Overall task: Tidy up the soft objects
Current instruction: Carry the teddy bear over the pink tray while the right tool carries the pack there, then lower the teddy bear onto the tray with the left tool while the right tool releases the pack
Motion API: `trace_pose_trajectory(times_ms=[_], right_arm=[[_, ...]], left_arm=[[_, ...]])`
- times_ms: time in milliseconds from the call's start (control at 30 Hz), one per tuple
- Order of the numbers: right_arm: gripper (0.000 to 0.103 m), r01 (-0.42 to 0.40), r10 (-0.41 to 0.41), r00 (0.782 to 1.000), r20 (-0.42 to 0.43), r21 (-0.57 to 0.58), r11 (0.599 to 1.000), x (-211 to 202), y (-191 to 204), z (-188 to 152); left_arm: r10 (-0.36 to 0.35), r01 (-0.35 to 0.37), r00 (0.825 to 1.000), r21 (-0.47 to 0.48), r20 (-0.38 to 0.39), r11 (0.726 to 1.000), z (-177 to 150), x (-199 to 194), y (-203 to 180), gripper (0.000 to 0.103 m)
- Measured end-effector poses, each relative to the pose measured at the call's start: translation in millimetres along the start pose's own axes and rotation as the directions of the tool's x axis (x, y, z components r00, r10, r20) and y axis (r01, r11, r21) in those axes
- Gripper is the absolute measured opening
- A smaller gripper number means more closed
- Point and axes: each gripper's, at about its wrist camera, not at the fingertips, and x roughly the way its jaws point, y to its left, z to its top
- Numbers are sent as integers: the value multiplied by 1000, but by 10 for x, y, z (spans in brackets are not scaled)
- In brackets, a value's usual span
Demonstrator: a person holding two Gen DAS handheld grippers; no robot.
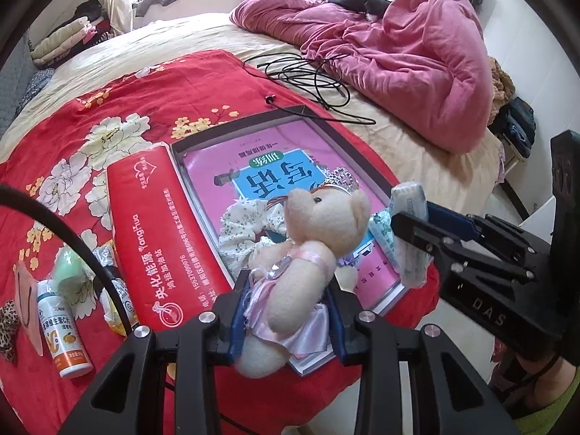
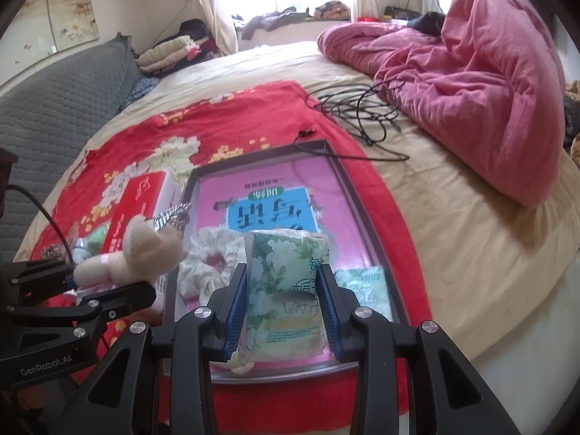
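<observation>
My left gripper (image 1: pixel 288 290) is shut on a cream plush bear (image 1: pixel 319 217) in a pink dress, held by its body over the near left corner of a grey-rimmed tray (image 1: pixel 348 137). My right gripper (image 2: pixel 282 272) is shut on a green floral tissue pack (image 2: pixel 282 253), held upright over the tray's near end (image 2: pixel 348 181). A pink book covers the tray floor. On it lie a pale floral scrunchie (image 2: pixel 203 250) and a second green tissue pack (image 2: pixel 366 286). In the right wrist view the bear (image 2: pixel 145 253) and the left gripper (image 2: pixel 108 286) show at the left.
A red box (image 1: pixel 156 224) lies along the tray's left side. Left of it are a vitamin bottle (image 1: pixel 65 333), a pale green item (image 1: pixel 69 268) and a leopard scrunchie (image 1: pixel 7 326). Black cable (image 1: pixel 308 76) and a pink quilt (image 1: pixel 398 54) lie beyond the tray.
</observation>
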Motion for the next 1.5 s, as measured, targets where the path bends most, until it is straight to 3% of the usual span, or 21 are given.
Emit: trace_pose_trajectory(times_ms=[1100,1500], right_arm=[[39,-6,6,994,-112,1,1000,563,-33,-242],[51,18,-19,992,-121,-5,1000,599,-64,-275]], left_arm=[[2,-1,998,21,-69,1000,-24,390,-69,37],[11,-7,996,38,-91,999,-9,505,-91,38]])
